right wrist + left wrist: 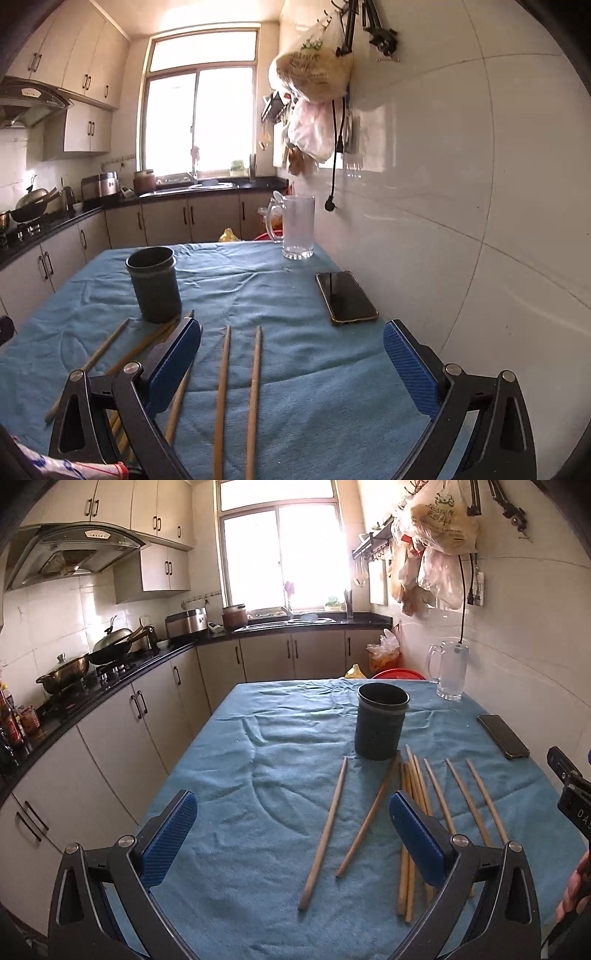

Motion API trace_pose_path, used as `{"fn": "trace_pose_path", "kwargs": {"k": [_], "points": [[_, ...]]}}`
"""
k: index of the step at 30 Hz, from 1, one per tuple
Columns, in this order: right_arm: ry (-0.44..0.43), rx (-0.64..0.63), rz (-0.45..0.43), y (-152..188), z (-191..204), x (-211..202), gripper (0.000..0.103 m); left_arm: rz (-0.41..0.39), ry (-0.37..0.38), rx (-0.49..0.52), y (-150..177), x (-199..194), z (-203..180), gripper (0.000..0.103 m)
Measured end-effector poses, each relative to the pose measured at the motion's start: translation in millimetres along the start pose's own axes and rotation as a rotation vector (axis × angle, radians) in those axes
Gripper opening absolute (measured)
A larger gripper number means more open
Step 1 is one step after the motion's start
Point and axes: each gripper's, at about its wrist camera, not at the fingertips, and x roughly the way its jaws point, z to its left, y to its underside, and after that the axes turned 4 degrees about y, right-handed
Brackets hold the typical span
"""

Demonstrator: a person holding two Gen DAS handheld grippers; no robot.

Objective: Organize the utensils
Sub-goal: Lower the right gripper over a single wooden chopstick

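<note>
Several wooden chopsticks (pixel 369 814) lie loose on the blue cloth, fanned out in front of a dark cylindrical holder (pixel 380 722) that stands upright and looks empty. My left gripper (pixel 291 812) hovers open above the cloth, with two chopsticks between its blue fingers (pixel 171 834) and a bundle under its right finger. In the right wrist view the holder (pixel 153 284) stands at the left, and two parallel chopsticks (pixel 238 398) lie between the fingers of my open right gripper (pixel 291 343). More chopsticks (pixel 110 350) lie behind its left finger. Neither gripper holds anything.
A black phone (pixel 345 297) lies on the cloth near the tiled wall. A glass mug (pixel 295 227) stands at the table's far right corner. Kitchen counter with pots (pixel 92 664) runs along the left. Plastic bags (pixel 436 535) hang on the wall.
</note>
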Motion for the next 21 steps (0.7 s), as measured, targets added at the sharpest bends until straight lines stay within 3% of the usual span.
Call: {"fn": "trace_pose_path", "kwargs": {"k": [13, 21], "points": [[0.000, 0.020, -0.044, 0, -9, -30, 0.101, -0.063, -0.022, 0.020, 2, -27, -11, 0.103], [0.015, 0.040, -0.153, -13, -20, -70, 0.102, -0.137, -0.044, 0.042, -2, -60, -4, 0.103]]}}
